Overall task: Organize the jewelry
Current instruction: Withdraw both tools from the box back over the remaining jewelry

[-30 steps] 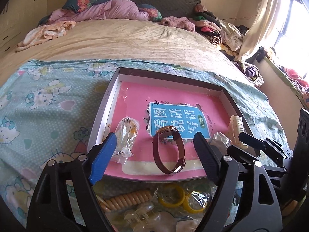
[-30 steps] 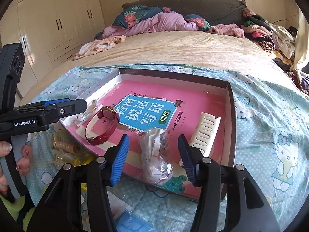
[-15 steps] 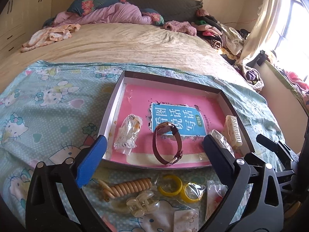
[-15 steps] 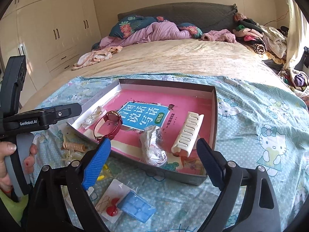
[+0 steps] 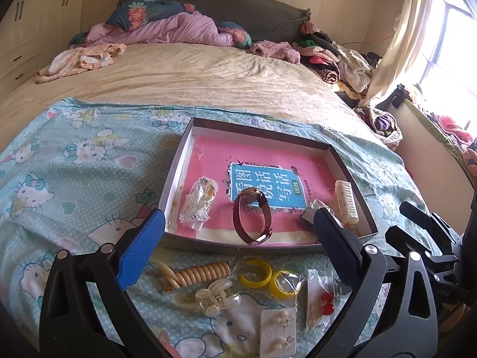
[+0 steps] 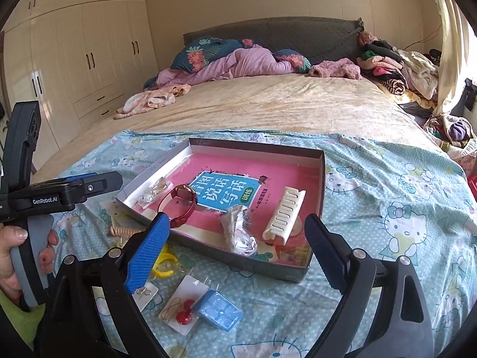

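the left gripper (image 5: 235, 247) and the right gripper (image 6: 235, 250) both hang over the cartoon-printed cloth (image 5: 74, 185), tilted downward, jaws spread wide with nothing between them; both have just been opening. a hand (image 6: 18, 256) holds the grey handle of the left one. nearest on the cloth lie small glossy packets: red bead earrings (image 6: 183, 313), a blue plastic case (image 6: 216, 313), yellow rings (image 5: 268, 277), a clear claw clip (image 5: 216, 296) and a ribbed beige coil (image 5: 198, 274). just behind is the shallow cardboard tray (image 5: 179, 179) with a pink book inside. on the book rest a watch (image 5: 253, 217) with a dark red strap, standing on its edge, two crinkled clear bags and a cream slotted hair clip (image 6: 284, 214). far behind, the wrinkled beige blanket (image 5: 193, 80).
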`<action>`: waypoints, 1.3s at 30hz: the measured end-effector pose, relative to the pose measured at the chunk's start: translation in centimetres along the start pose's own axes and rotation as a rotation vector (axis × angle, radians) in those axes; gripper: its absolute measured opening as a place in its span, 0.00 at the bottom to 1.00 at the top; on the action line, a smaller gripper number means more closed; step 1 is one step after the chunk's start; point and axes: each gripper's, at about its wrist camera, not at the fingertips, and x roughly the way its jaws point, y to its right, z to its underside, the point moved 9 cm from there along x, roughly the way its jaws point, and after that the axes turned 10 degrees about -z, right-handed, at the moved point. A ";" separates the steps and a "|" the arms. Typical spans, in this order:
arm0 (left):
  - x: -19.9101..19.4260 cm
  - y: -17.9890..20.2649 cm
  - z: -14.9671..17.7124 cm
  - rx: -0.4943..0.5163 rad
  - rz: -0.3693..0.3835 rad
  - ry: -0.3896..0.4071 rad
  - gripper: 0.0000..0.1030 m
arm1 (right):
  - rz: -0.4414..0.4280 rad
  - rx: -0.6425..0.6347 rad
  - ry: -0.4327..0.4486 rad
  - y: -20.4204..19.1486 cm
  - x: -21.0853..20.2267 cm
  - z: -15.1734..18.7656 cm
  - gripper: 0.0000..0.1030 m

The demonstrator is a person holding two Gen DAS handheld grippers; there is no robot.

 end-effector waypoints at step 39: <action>-6.6 -2.1 2.7 0.013 -0.041 0.056 0.91 | -0.043 -0.114 0.006 -5.5 -5.4 1.2 0.92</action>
